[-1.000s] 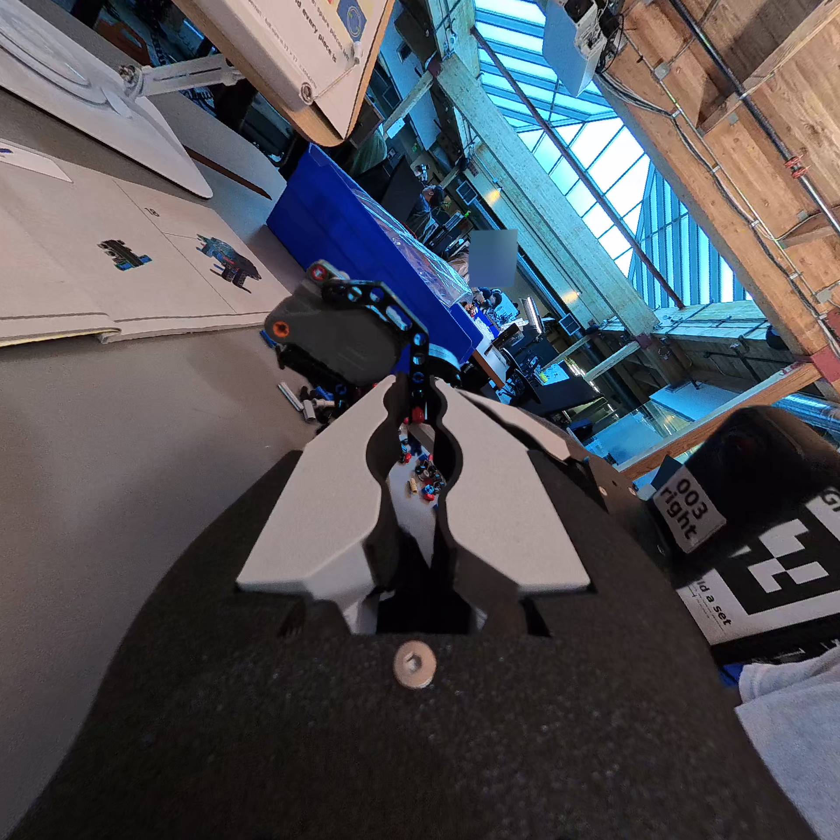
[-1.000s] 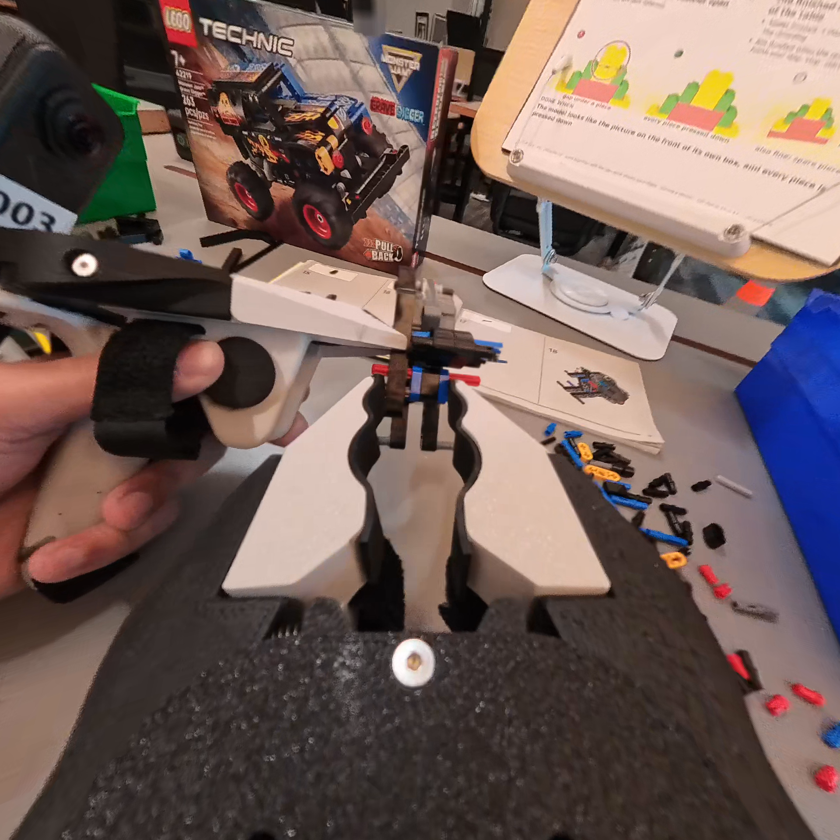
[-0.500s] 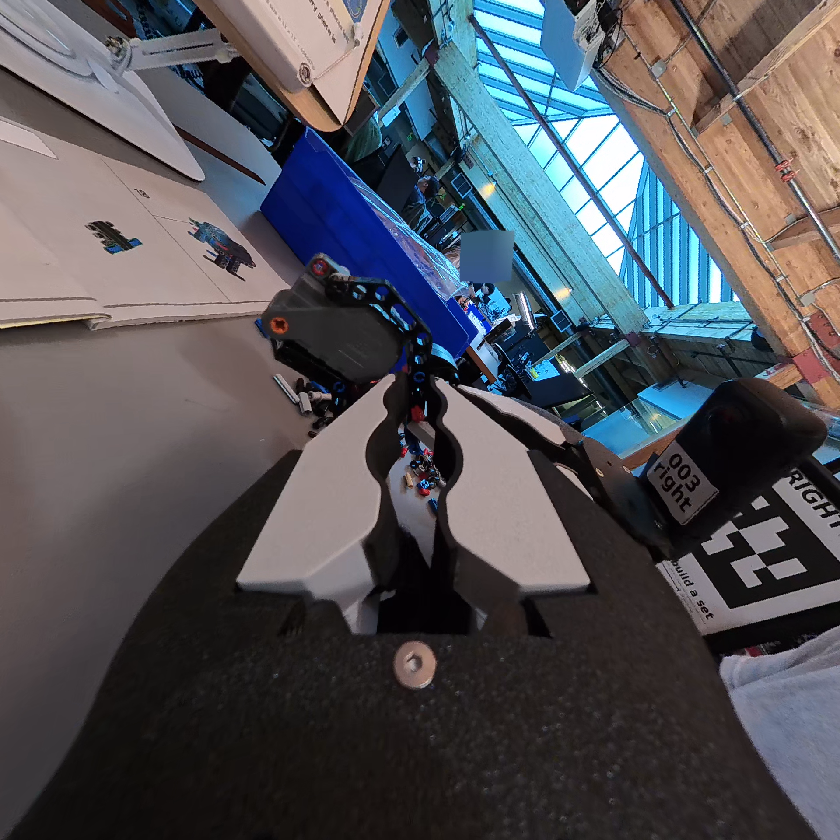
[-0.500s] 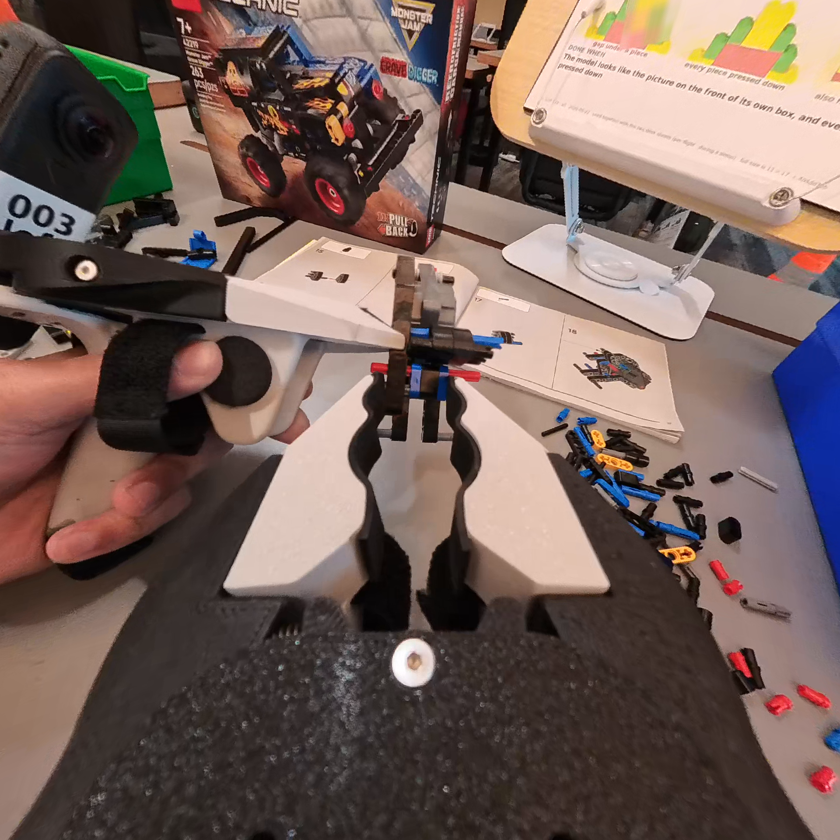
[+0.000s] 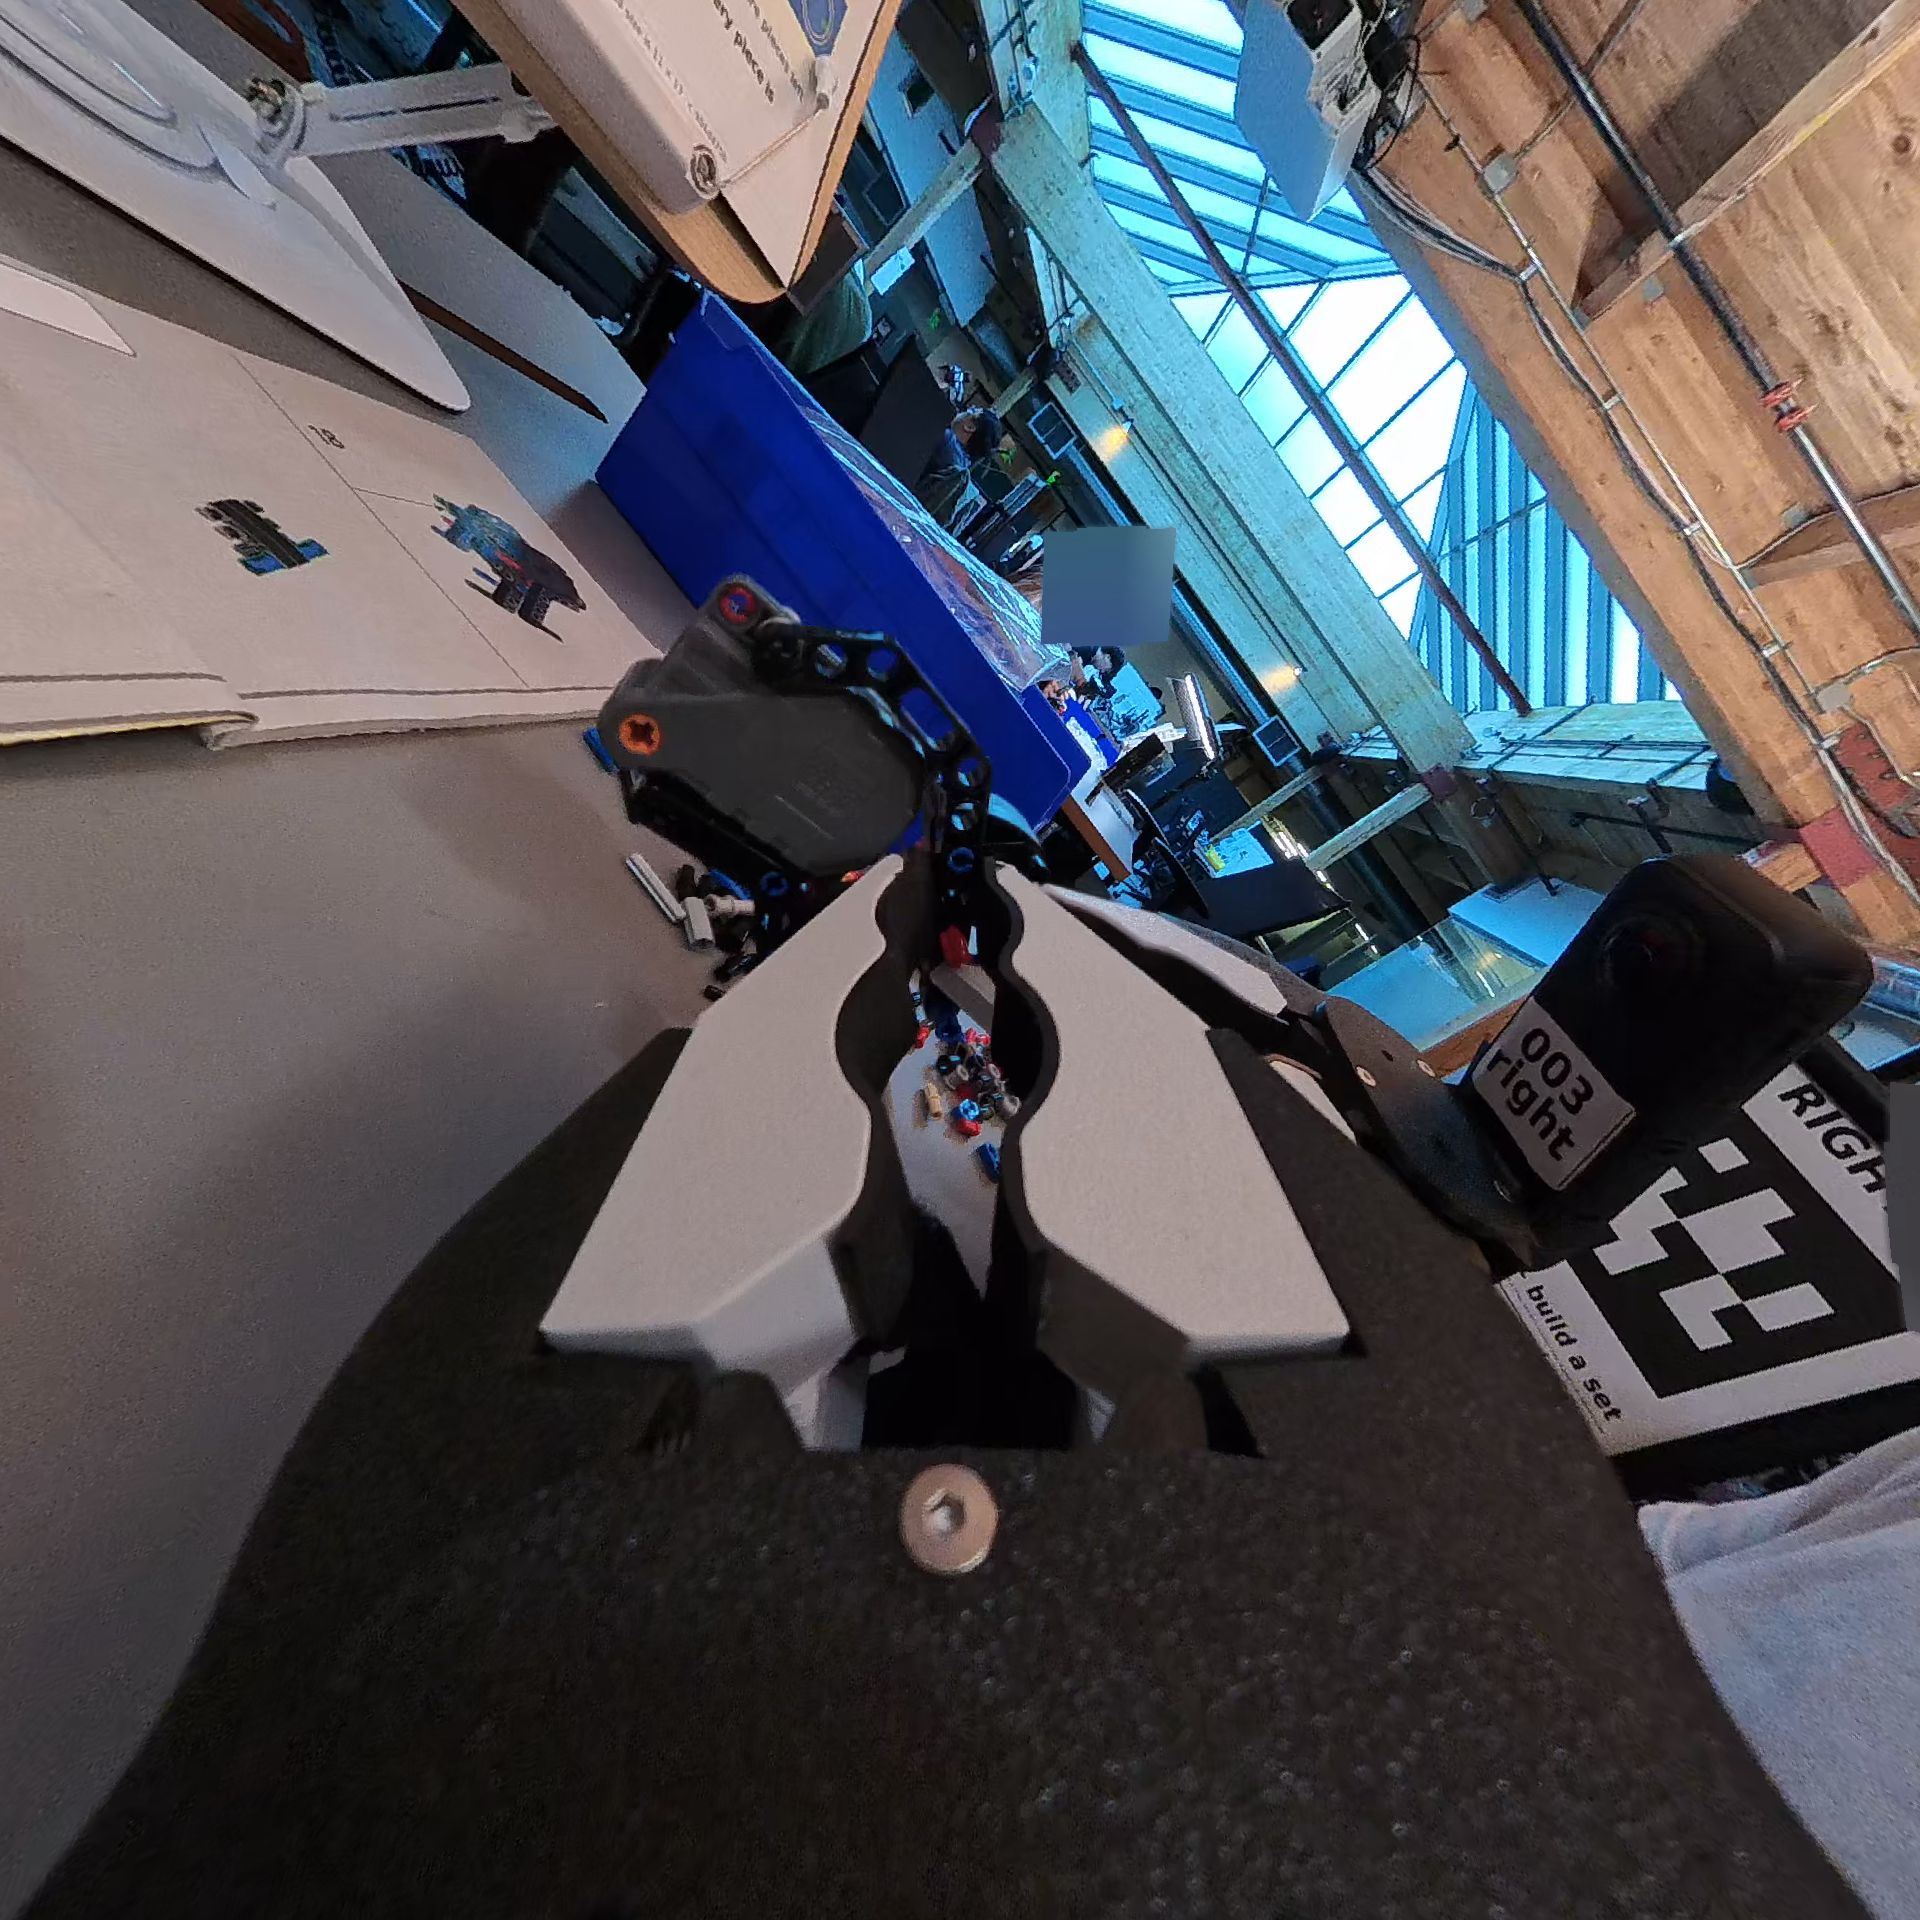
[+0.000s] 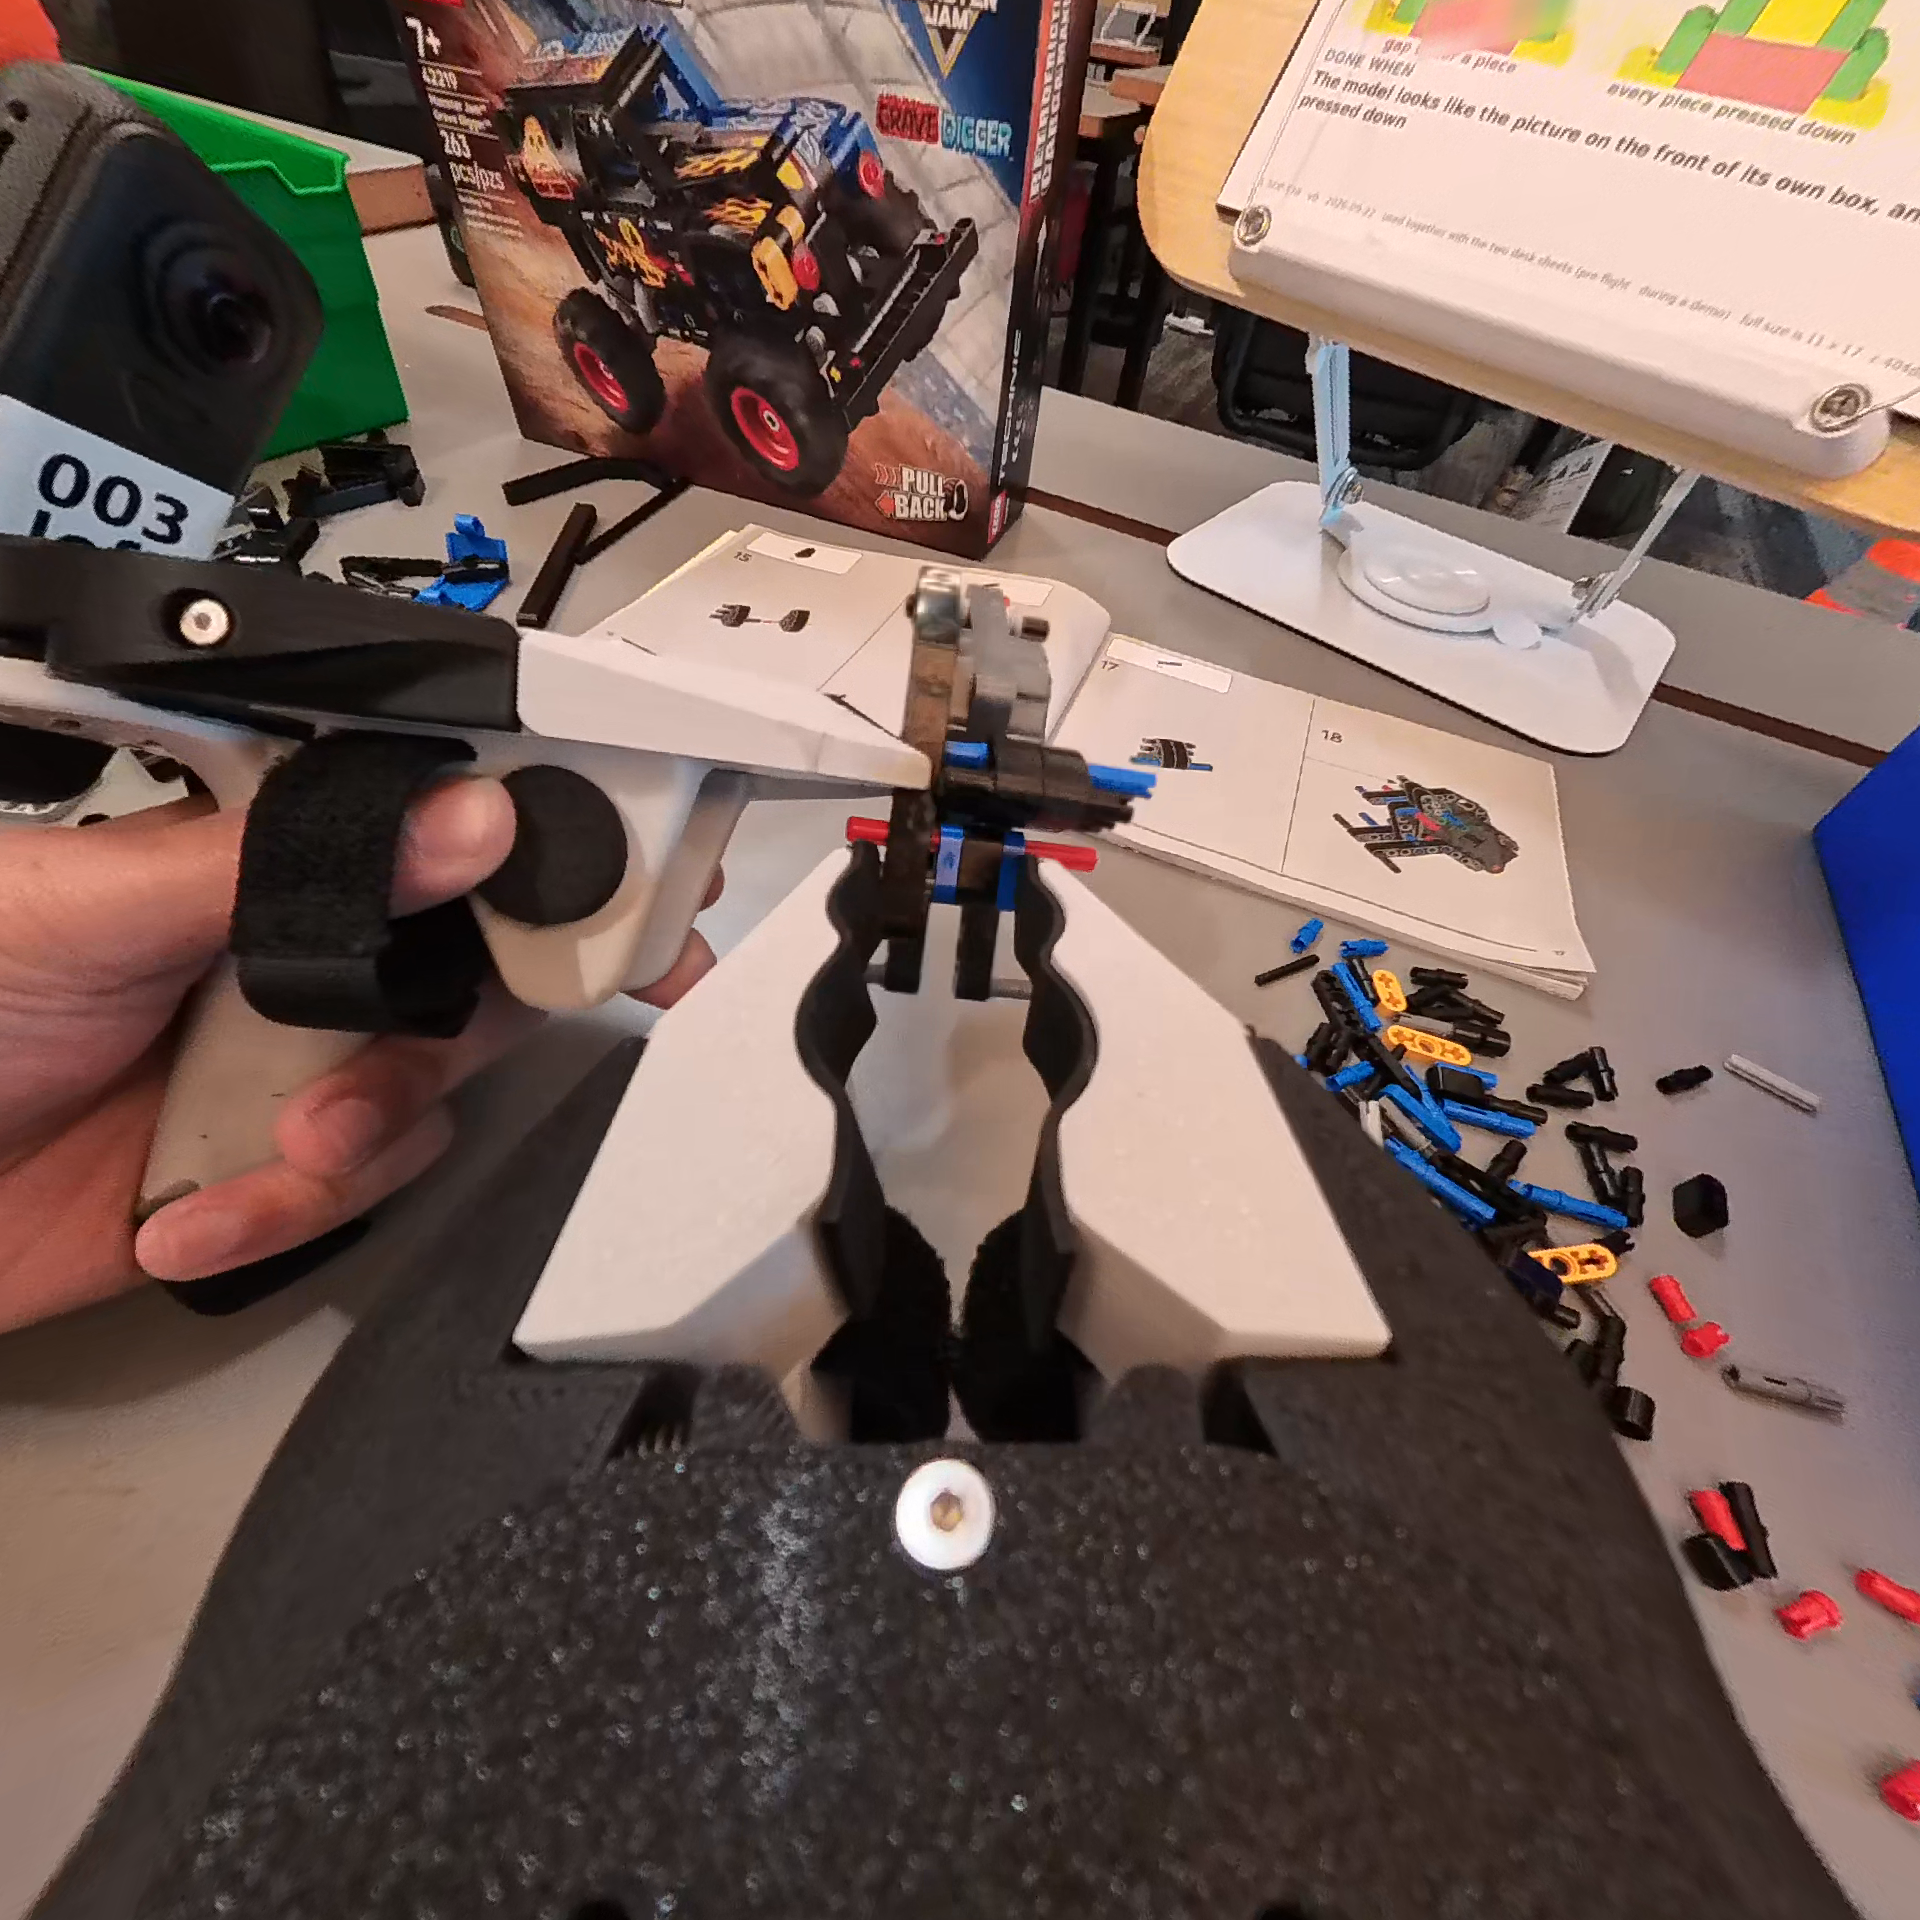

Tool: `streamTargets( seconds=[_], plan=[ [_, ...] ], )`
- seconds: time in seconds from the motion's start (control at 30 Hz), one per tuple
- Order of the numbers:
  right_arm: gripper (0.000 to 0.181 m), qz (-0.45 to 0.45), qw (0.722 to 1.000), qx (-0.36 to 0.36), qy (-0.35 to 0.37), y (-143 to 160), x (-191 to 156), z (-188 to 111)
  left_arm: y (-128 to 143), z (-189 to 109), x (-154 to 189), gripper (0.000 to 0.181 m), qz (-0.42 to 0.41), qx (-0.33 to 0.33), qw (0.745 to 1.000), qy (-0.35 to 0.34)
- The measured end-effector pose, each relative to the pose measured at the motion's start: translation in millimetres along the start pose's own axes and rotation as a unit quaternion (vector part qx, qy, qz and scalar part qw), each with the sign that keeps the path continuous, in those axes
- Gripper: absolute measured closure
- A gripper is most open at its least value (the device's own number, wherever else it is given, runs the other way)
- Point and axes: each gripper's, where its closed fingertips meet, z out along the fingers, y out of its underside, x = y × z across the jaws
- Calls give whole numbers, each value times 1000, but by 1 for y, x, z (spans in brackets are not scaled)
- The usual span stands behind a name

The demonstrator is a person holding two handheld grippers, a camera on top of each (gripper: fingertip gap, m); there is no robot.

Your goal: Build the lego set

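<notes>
My left gripper (image 5: 948,894) clamped on black frame of half-built lego model (image 5: 774,753), held up above grey table (image 5: 239,1039). My right gripper (image 6: 940,883) closed on same model (image 6: 977,748) from below, fingers pinching its two black lower beams. Left gripper's tip (image 6: 914,764) meets model from left side; hand (image 6: 208,1039) wraps its handle. Open instruction booklet (image 6: 1351,790) flat behind model. Lego box (image 6: 748,260) upright beyond booklet. Loose pieces (image 6: 1475,1122) scattered at right, near blue bin (image 6: 1881,935).
</notes>
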Motion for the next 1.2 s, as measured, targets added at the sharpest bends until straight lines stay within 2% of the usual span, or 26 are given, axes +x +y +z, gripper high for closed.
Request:
streamTargets(
  seconds=[0.53,0.77,0.87,1.0,1.2],
  plan=[
    [158,-5,1000,5,-10,-1,1,-1,0,1,0,175,4,-3,1000,2],
    [157,44,998,35,-27,-5,-1,0,-2,0,0,175,13,-10,1000,4],
    [157,14,999,43,-10,-6,-1,-1,-3,-1,0,176,38,-16,999,-5],
    [143,6,998,64,-4,-7,2,-8,-2,0,1,175,57,-21,998,-11],
    [119,88,986,112,-83,-19,14,-30,1,2,16,175,151,-29,988,-15]
  ],
)
